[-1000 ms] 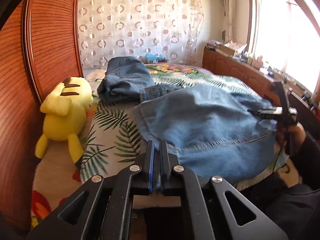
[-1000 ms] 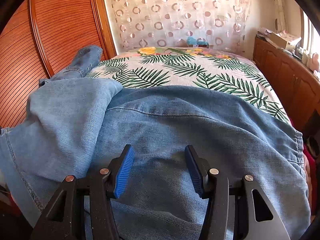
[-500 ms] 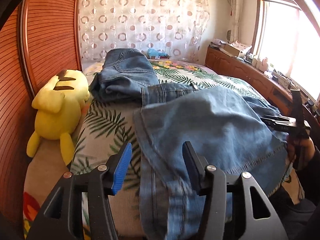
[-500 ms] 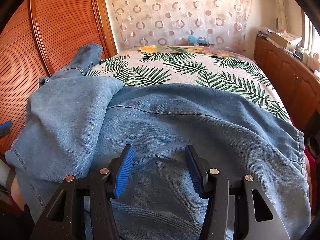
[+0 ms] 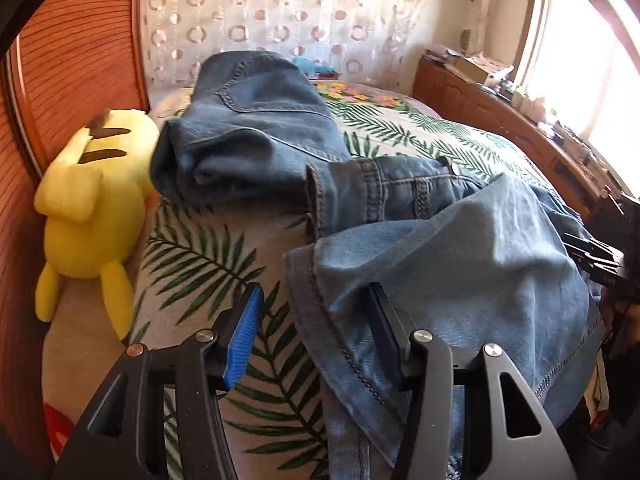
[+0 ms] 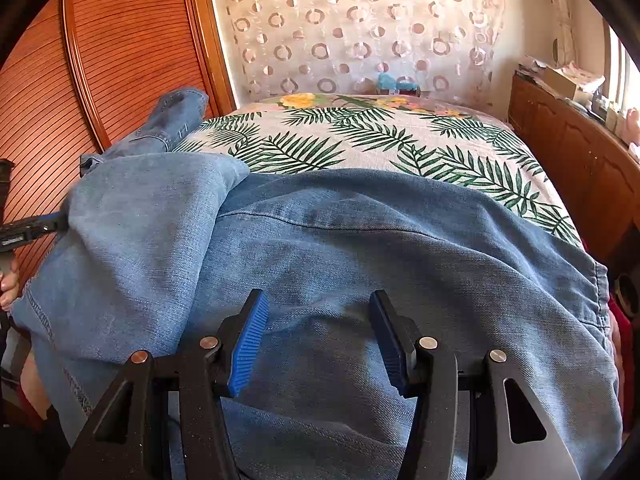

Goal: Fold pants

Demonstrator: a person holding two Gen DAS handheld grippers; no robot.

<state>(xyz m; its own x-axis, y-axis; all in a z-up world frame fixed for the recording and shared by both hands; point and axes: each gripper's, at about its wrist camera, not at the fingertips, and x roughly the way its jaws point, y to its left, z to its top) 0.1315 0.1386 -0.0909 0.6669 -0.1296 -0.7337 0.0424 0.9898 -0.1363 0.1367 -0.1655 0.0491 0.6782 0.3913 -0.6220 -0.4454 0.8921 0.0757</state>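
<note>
Holding both claws released, we hover over the jeans (image 6: 360, 240). Left claw (image 5: 316, 336) straddles the hem; right claw (image 6: 320, 344) grasps nothing.

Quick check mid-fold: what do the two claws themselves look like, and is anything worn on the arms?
Both are black, angular, two-finger tools with triangular cut-outs and silver rivets. The left claw and right claw carry ribbed blue pads on their inner faces. A dark sleeve shows at the frame edge. No cables or markings visible.

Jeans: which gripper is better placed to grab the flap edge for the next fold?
Left, probably. The left gripper has open jaws at the stitched hem of the jeans. The right gripper is open over mid-fabric with no edge between its pads.
</note>
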